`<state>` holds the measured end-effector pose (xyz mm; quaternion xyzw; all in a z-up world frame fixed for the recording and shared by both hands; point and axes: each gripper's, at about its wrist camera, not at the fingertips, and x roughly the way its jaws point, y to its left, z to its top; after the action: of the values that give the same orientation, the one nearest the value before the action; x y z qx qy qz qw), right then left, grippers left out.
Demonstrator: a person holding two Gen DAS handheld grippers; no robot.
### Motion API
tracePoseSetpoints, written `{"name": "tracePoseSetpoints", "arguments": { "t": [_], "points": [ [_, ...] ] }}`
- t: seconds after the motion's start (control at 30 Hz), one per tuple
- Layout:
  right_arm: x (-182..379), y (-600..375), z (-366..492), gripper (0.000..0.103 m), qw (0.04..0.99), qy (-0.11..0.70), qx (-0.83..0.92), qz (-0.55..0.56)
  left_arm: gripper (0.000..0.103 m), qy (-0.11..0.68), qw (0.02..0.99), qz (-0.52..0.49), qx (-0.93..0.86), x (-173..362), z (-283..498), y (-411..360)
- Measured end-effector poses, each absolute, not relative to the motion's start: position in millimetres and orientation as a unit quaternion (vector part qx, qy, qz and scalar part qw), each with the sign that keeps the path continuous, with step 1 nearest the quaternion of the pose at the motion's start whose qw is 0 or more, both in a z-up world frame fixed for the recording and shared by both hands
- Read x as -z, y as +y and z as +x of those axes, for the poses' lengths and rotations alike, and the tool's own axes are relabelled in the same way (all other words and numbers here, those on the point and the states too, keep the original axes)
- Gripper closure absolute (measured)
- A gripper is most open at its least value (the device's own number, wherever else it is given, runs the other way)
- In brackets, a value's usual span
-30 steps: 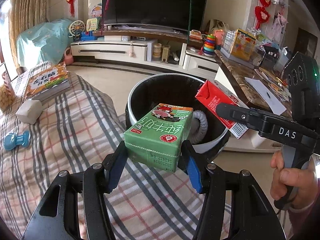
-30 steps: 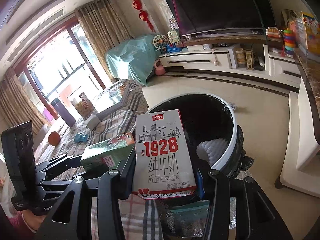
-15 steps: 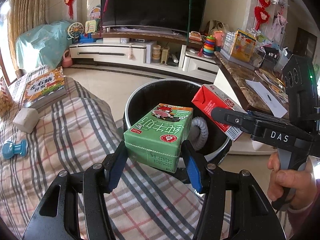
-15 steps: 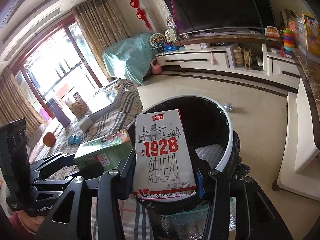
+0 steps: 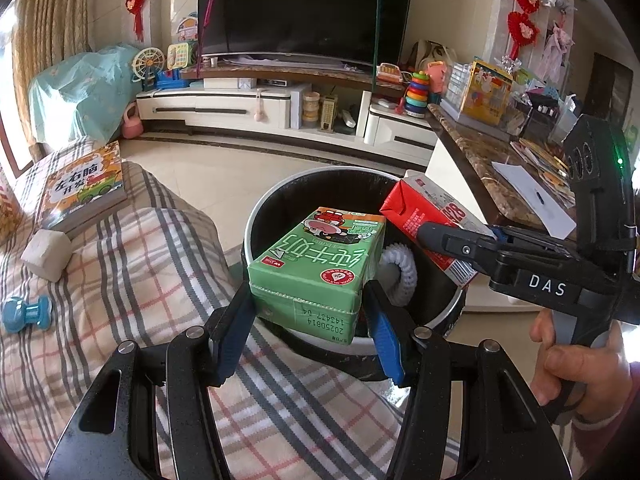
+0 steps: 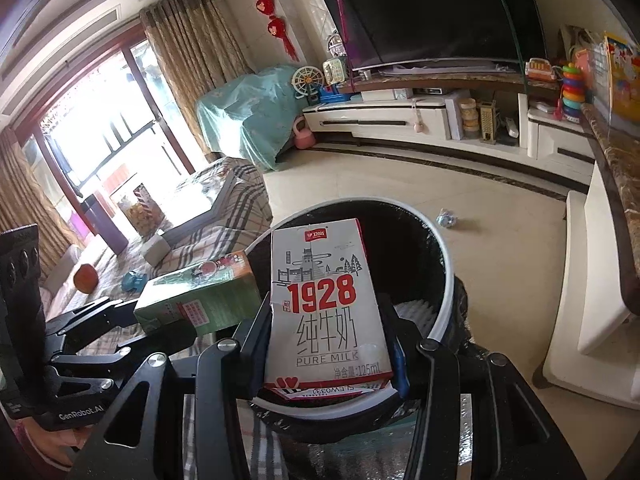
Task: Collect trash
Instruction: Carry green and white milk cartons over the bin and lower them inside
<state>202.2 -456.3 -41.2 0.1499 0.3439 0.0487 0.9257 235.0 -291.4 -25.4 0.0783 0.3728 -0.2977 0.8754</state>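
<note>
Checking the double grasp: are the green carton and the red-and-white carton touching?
Apart. The left wrist view shows dark bin interior between the green carton and the red-and-white carton.

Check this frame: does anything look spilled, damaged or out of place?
One stray item: a small crumpled wrapper lies on the floor beyond the trash bin, uncollected. The green carton and 1928 milk carton look intact, each clamped over the bin. Nothing spilled.

On the plaid blanket [image 5: 132,276] lie a picture book [image 5: 82,190], a white block [image 5: 46,249] just below it, and a blue dumbbell toy [image 5: 26,314] nearer still.
</note>
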Motion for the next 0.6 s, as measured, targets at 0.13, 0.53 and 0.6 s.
{"name": "tracePoseSetpoints", "arguments": {
  "t": [0.13, 0.53, 0.6],
  "points": [
    [41.6, -458.1, 203.5, 0.055, 0.925, 0.345, -0.048, 0.152, 0.048, 0.373, 0.875, 0.080, 0.298, 26.2, 237.1, -292.0],
    [41.6, -462.8, 208.9, 0.055, 0.925, 0.346, -0.044, 0.153, 0.048, 0.374, 0.874, 0.083, 0.299, 26.9, 240.6, -296.4],
    [41.8, -463.8, 210.4, 0.055, 0.925, 0.346, -0.042, 0.153, 0.048, 0.375, 0.874, 0.084, 0.298, 27.0, 241.2, -296.9]
  ]
}}
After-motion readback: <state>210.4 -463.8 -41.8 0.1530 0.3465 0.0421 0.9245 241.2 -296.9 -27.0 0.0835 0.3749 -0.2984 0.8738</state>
